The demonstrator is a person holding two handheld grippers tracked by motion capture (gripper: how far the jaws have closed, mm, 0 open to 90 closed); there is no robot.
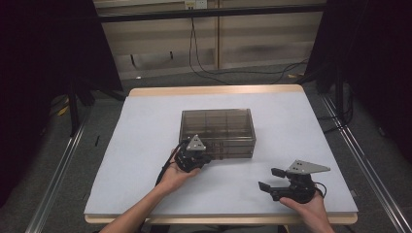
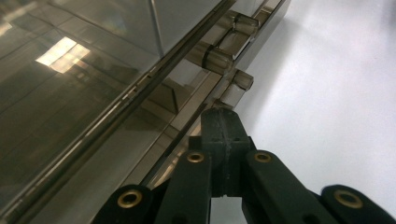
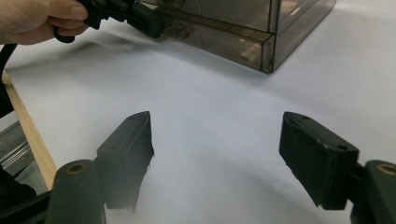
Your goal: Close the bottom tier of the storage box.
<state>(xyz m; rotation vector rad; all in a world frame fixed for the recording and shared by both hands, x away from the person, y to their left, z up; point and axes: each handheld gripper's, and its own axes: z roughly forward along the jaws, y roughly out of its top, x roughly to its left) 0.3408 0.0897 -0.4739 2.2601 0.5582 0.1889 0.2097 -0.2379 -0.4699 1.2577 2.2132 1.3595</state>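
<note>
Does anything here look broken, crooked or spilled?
Nothing stands out. The smoky plastic box sits square and shut on the table; the left gripper presses its closed tips against the box's front latch.

The high view is looking forward and down from above the person's side, taking in the whole white table (image 1: 145, 145) from well back. The left gripper view is riding on the left gripper (image 2: 223, 122), facing along its jaws and sitting very close against the smoky clear compartment box (image 2: 93, 84). The right gripper view is looking low across the table from the right gripper (image 3: 217, 154) (farther off), sharing that box (image 3: 252, 28) and the left gripper (image 3: 135, 16) with the high view.
</note>
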